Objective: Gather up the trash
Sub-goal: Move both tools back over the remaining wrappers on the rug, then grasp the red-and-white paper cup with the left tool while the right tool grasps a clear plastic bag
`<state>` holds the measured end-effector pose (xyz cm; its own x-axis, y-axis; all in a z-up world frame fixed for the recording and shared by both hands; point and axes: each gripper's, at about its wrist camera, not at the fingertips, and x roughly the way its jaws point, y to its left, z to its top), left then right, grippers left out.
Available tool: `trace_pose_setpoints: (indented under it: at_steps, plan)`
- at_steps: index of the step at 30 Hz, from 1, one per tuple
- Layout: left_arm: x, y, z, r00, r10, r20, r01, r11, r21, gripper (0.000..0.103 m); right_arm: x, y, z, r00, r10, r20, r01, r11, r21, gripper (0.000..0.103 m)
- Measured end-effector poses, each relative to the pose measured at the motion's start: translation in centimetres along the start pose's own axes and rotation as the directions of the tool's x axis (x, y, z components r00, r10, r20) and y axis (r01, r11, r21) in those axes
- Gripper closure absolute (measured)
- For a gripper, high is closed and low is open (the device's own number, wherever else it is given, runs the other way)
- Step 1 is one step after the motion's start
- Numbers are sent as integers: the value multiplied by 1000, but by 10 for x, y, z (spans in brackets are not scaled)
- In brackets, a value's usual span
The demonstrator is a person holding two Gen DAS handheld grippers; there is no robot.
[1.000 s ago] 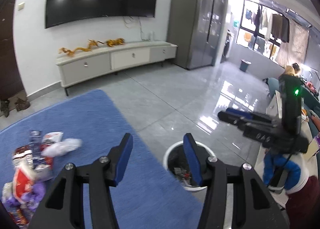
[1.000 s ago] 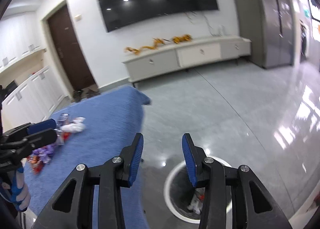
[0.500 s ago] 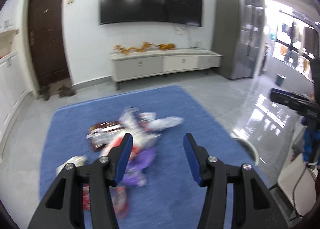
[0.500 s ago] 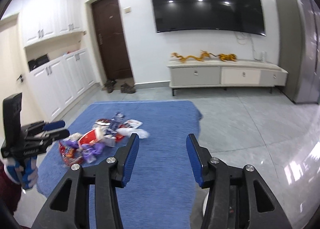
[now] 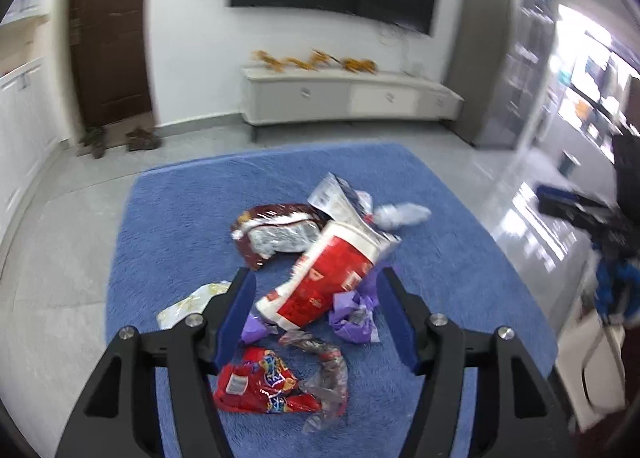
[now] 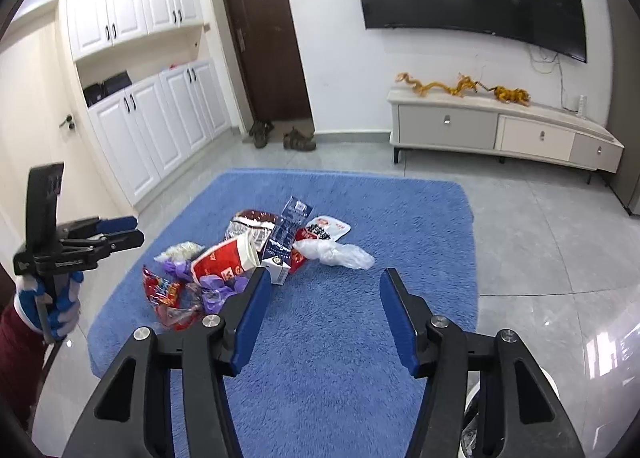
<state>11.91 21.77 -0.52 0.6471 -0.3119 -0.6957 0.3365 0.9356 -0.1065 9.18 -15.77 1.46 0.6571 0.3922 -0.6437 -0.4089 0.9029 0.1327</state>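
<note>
A pile of trash lies on a blue rug (image 5: 180, 218): a red and white paper cup (image 5: 328, 278), a brown foil bag (image 5: 276, 232), purple wrappers (image 5: 354, 312), a red snack wrapper (image 5: 260, 384), a clear plastic bag (image 5: 400, 214). My left gripper (image 5: 316, 322) is open and empty, above the cup and wrappers. In the right wrist view the pile shows the cup (image 6: 224, 258), a milk carton (image 6: 286, 240) and the plastic bag (image 6: 336, 254). My right gripper (image 6: 320, 318) is open and empty over bare rug (image 6: 400, 218), nearer than the pile. The left gripper (image 6: 120, 234) shows at the left.
A white bin's rim (image 6: 472, 410) shows at the bottom right of the right wrist view. A TV cabinet (image 6: 500, 130) stands at the far wall, shoes (image 6: 296, 138) by a brown door (image 6: 264, 38). White cupboards (image 6: 160, 130) line the left. Grey tile floor (image 6: 540, 238) surrounds the rug.
Both grippers have swung left from the white bin to face the trash pile on the rug. The left gripper has come closer over the pile. Both stay open and empty.
</note>
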Motion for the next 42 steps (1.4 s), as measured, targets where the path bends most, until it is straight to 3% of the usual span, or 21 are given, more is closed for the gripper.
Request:
trace_pose_setpoints:
  at_steps: [3,7,16,25,29,34,35,37,38,39,42]
  plan:
    - [19,4,3,995,-80,-56,83,996,46,42,20,1,6,1000,5,-19,-5,1000,-7,46]
    - [48,11,6,975,-171,-141,180,982,57,42,53,1,17,999,5,-54,-6,1000,-20,45]
    - [116,20,8,940,-187,-285,213,975,63,42,134,-5,36,986,19,-166,-35,995,-95,42]
    - [143,21,5,897,-262,-357,278,961,-6,44,195,-14,43,964,91,-249,-119,988,-101,39]
    - [144,16,4,894,-274,-355,284,958,-25,49,207,-9,34,951,119,-286,-157,981,-116,39]
    - [140,2,-3,906,-241,-347,253,967,-11,53,215,-14,21,937,132,-323,-178,977,-116,41]
    - [138,-2,-4,908,-240,-344,253,967,-5,56,217,-16,20,935,135,-327,-179,978,-107,43]
    - [137,-7,-5,912,-235,-336,250,968,3,60,219,-18,18,933,141,-331,-182,978,-96,63]
    - [135,-10,-7,915,-231,-330,248,969,9,67,219,-19,16,933,143,-332,-183,979,-94,67]
    - [134,-13,-9,916,-232,-326,248,969,7,89,218,-20,14,933,142,-330,-181,979,-92,69]
    - [131,-17,-14,920,-239,-312,242,970,-30,90,208,-22,10,940,138,-311,-170,982,-79,73]
